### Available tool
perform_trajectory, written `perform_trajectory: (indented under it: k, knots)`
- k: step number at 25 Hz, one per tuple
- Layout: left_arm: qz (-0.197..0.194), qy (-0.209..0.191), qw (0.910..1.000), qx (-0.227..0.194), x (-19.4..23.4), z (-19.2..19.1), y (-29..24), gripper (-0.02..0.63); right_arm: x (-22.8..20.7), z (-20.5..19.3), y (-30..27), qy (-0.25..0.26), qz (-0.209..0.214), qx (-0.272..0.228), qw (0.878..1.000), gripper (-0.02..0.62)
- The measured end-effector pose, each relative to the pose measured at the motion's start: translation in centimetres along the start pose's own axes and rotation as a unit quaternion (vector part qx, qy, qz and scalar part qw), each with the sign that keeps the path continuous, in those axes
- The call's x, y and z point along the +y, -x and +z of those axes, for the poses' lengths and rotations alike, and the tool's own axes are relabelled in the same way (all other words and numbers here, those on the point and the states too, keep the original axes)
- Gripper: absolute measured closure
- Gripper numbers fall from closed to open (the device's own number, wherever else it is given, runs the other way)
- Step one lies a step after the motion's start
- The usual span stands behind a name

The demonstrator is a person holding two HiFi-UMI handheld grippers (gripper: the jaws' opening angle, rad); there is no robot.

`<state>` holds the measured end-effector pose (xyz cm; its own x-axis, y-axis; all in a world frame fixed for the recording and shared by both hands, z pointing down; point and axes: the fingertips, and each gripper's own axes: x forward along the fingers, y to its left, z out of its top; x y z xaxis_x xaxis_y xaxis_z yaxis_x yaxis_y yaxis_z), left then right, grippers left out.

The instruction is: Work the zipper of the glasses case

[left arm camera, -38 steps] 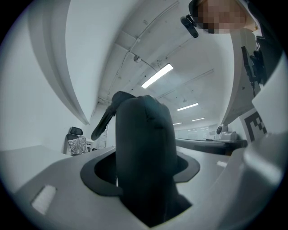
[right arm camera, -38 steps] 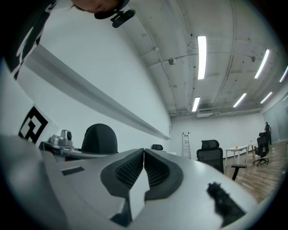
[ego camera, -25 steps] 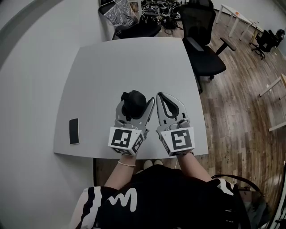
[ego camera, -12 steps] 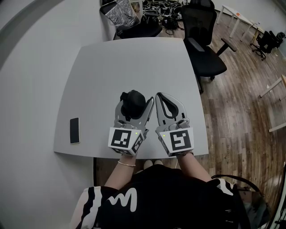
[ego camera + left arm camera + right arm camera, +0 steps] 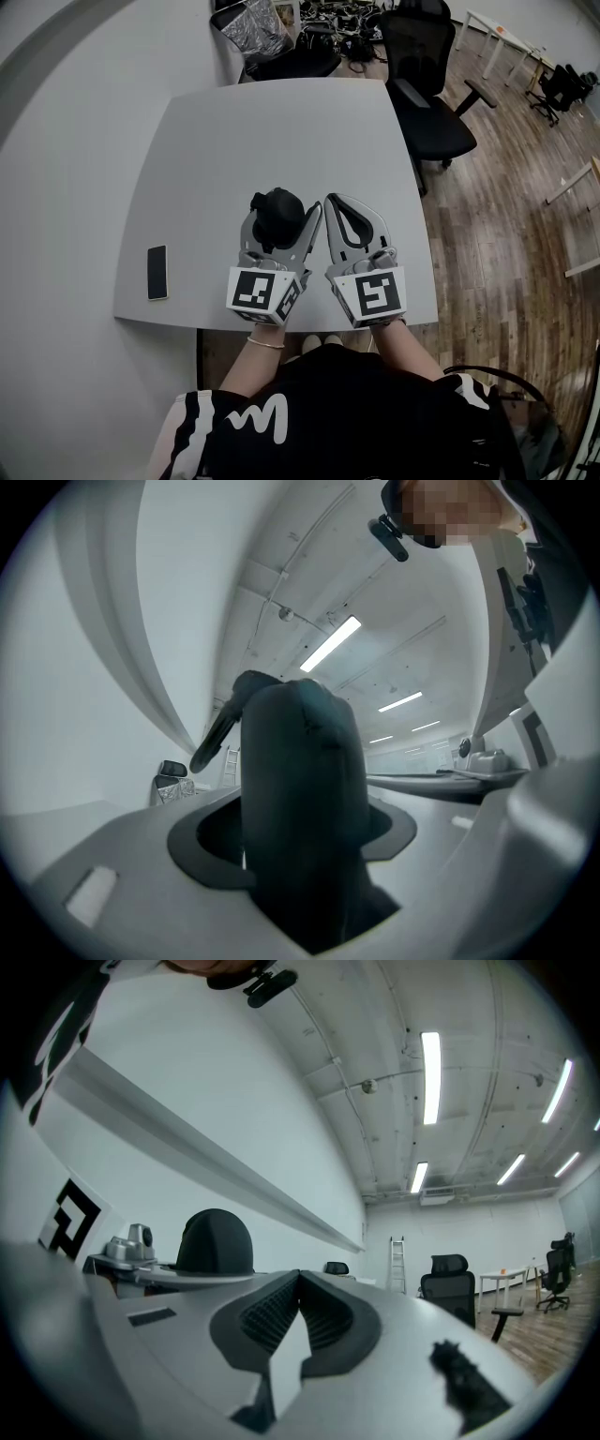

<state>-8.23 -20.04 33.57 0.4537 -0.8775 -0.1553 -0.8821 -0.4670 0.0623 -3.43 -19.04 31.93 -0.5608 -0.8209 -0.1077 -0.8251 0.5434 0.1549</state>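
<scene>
Glasses case (image 5: 279, 216): black, on end, clamped in left gripper (image 5: 284, 210) above tabletop (image 5: 234, 141), apparently steadied for unzipping. Right gripper (image 5: 334, 204): pressed together, empty, just beside it, probably waiting to take the zipper.

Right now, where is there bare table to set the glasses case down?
The far half of the table, toward the office chair, is bare; so is the strip between the phone and the left gripper holding the glasses case. Crowded: the near edge, where the right gripper sits alongside.
</scene>
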Motion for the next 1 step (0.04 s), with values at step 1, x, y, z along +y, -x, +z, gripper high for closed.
perform_trajectory:
  k: [1]
  knots:
    - [0.000, 0.000, 1.0000, 0.000, 0.02, 0.03, -0.01, 0.319, 0.00, 0.02, -0.01, -0.001, 0.000, 0.000, 1.000, 0.589]
